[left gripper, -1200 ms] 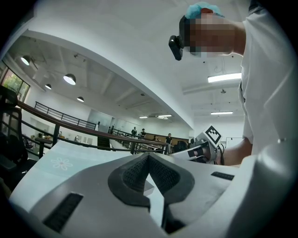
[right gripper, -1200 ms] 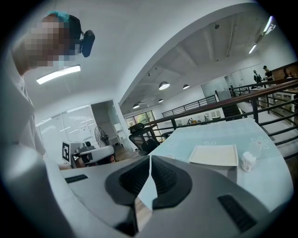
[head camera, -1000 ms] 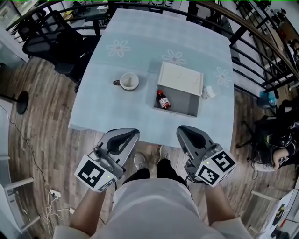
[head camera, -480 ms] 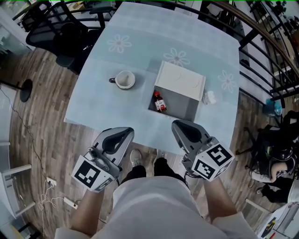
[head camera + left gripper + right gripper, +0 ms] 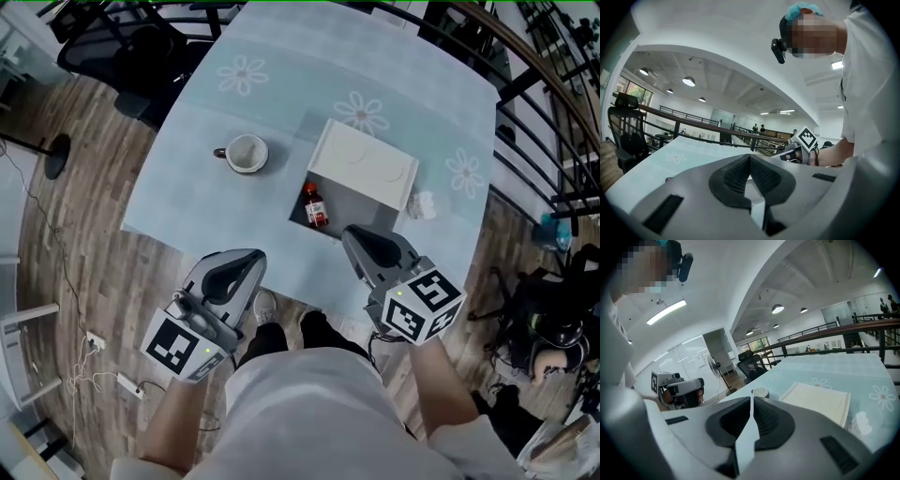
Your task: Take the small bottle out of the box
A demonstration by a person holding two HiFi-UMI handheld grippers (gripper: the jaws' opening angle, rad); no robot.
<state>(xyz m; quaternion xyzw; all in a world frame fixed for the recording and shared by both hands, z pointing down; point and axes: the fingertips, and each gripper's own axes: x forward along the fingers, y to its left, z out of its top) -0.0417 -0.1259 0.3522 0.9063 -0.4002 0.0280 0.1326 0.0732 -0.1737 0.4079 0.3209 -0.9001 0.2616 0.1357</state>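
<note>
Bottle [image 5: 315,205] is sitting in the box [image 5: 364,204], over on its 9 o'clock side, so nothing's done yet. Right gripper [image 5: 355,235] hovers at the box's 6 o'clock edge and left gripper [image 5: 251,257] around 7, both pinched closed and empty. The whole grab is left.

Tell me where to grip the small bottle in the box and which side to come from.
Grip the small bottle across its body, just below the red cap. Come down from above: the box walls surround it, the open lid blocks the far side, and it sits close to the left wall.
</note>
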